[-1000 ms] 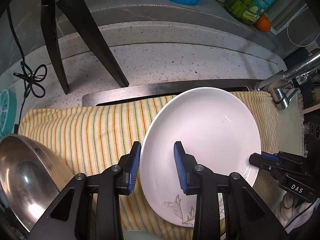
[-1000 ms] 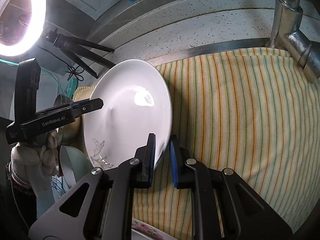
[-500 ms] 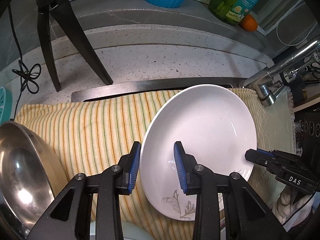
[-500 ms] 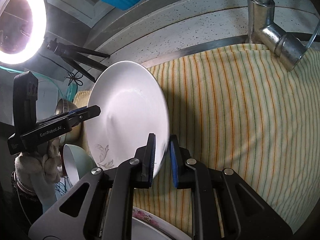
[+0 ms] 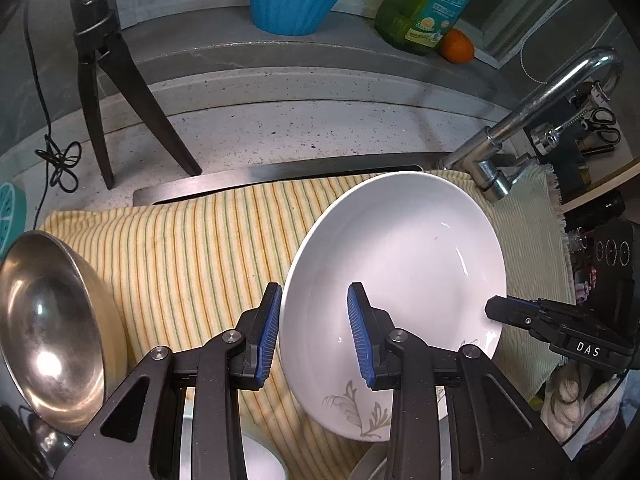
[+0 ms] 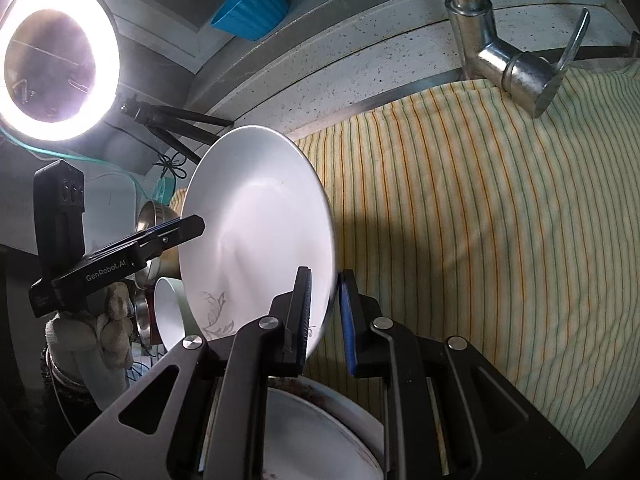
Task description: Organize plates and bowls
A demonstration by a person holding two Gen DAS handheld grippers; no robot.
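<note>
We hold the plate tilted above the striped cloth, just in front of the tap. Our right gripper has its jaws clamped on the plate's rim. Our left gripper has its jaws set wide around the opposite rim; whether the pads touch it we cannot tell. A steel bowl lies left of the plate, and another plate sits below it.

White plate; yellow-striped cloth
</note>
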